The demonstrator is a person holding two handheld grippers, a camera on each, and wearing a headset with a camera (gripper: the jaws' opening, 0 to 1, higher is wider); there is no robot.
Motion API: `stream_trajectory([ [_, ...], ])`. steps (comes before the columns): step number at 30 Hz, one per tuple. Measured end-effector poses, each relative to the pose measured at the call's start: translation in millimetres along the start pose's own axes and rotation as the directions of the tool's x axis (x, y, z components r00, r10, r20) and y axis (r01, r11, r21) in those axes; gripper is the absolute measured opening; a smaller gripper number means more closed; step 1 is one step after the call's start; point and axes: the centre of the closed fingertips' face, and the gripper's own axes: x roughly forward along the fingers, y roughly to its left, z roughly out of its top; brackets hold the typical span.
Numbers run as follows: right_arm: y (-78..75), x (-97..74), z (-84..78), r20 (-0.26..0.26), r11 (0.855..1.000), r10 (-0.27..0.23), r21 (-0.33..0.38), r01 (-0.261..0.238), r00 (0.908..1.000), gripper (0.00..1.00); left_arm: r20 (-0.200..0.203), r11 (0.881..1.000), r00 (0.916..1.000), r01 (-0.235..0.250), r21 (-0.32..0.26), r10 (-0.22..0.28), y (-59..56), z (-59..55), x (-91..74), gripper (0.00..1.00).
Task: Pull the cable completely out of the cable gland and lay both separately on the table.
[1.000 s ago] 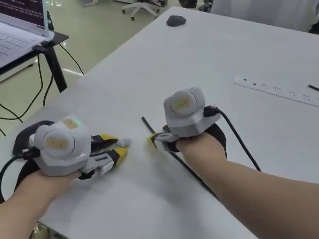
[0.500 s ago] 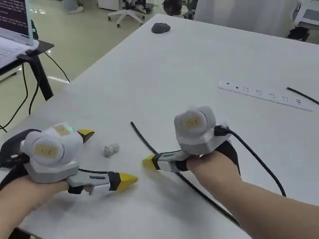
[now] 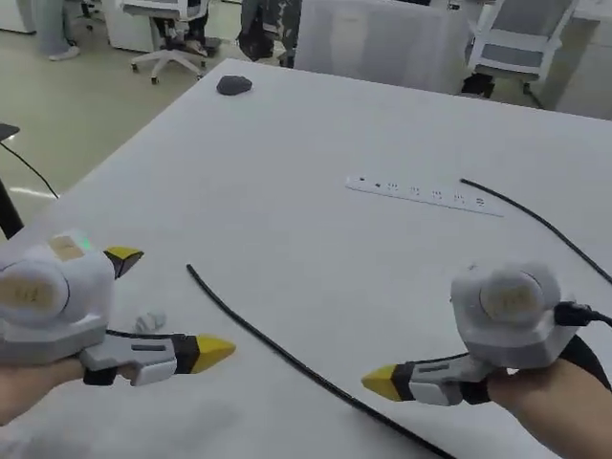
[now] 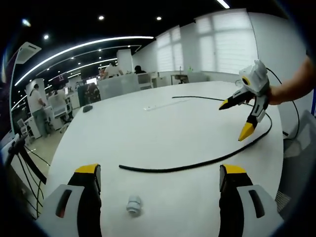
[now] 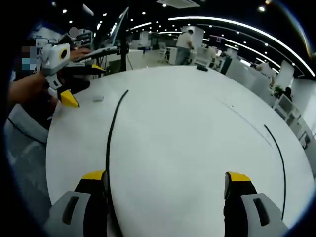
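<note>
Left claw wide; cable flat, diagonal.

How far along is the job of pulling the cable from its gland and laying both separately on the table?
Done: the cable lies on the table with its end free, and the cable gland sits apart from it. In hand: nothing; the left tool and right tool are both open and empty. Left: seemingly nothing, the job looks complete.

cable gland left of cable | apart, it seems | both on table
</note>
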Motion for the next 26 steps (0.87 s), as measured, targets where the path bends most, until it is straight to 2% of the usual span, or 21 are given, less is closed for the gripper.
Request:
stream_trajectory([
  [1, -8.6, -9.9, -13.6, -0.023, 1.0, -0.012, 0.009, 0.013, 0.9997, 0.99, -0.003, 1.0, 0.9999, 0.012, 0.0, -0.012, -3.9, 1.0, 1.3, 0.99],
  [2, -13.5, -15.9, -20.8, -0.025, 0.999, -0.02, 0.03, 0.02, 0.9995, 0.99, 0.003, 0.999, 0.9997, 0.026, -0.025, -0.026, -6.6, 2.4, 2.6, 0.99],
  [3, -22.1, -26.0, -29.8, -0.029, 0.998, -0.035, 0.057, 0.037, 0.999, 0.99, 0.014, 0.995, 0.9984, 0.056, -0.079, -0.055, -14.1, 4.3, 4.6, 0.99],
  [6, -42.6, -49.9, -50.0, -0.041, 0.992, -0.081, 0.094, 0.085, 0.9959, 0.99, -0.004, 0.995, 0.9982, 0.059, -0.086, -0.06, -19.1, 4.1, 8.7, 0.99],
  [7, -50.4, -59.2, -57.9, -0.044, 0.984, -0.107, 0.137, 0.112, 0.9933, 0.99, -0.023, 0.996, 0.9974, 0.067, -0.06, -0.068, -25.1, 3.8, 9.5, 0.99],
  [10, -58.2, -75.2, -73.4, -0.053, 0.975, -0.123, 0.181, 0.131, 0.991, 0.99, -0.022, 0.997, 0.998, 0.058, -0.052, -0.059, -33.5, 12.8, 10.8, 0.99],
  [11, -61.6, -82.7, -78.7, -0.05, 0.97, -0.136, 0.195, 0.143, 0.9895, 0.99, -0.004, 0.999, 0.9986, 0.054, 0.0, -0.054, -35.0, 19.7, 11.3, 0.99],
  [15, -63.6, -101.3, -91.7, -0.052, 0.96, -0.156, 0.227, 0.164, 0.9863, 0.99, 0.006, 0.997, 0.9977, 0.067, -0.034, -0.067, -44.2, 32.1, 14.3, 0.99],
  [17, -63.2, -106.9, -95.2, -0.051, 0.955, -0.159, 0.244, 0.167, 0.9859, 0.99, 0.004, 0.997, 0.9976, 0.069, -0.021, -0.069, -48.7, 35.1, 16.7, 0.99],
  [20, -61.3, -110.9, -99.5, -0.048, 0.949, -0.149, 0.274, 0.157, 0.9876, 0.99, -0.013, 0.997, 0.9973, 0.073, 0.031, -0.073, -56.2, 36.1, 19.0, 0.99],
  [22, -61.0, -110.6, -104.2, -0.055, 0.946, -0.13, 0.292, 0.141, 0.99, 0.99, -0.025, 0.996, 0.9967, 0.078, 0.036, -0.078, -59.9, 34.7, 20.9, 0.99],
  [24, -60.1, -110.9, -106.8, -0.063, 0.947, -0.129, 0.287, 0.142, 0.9896, 0.99, -0.027, 0.996, 0.9961, 0.085, 0.017, -0.084, -62.5, 35.5, 21.0, 0.99],
  [26, -57.9, -113.2, -105.8, -0.057, 0.946, -0.13, 0.29, 0.141, 0.9898, 0.99, -0.027, 0.996, 0.9959, 0.087, 0.023, -0.087, -63.9, 36.5, 20.7, 0.99],
])
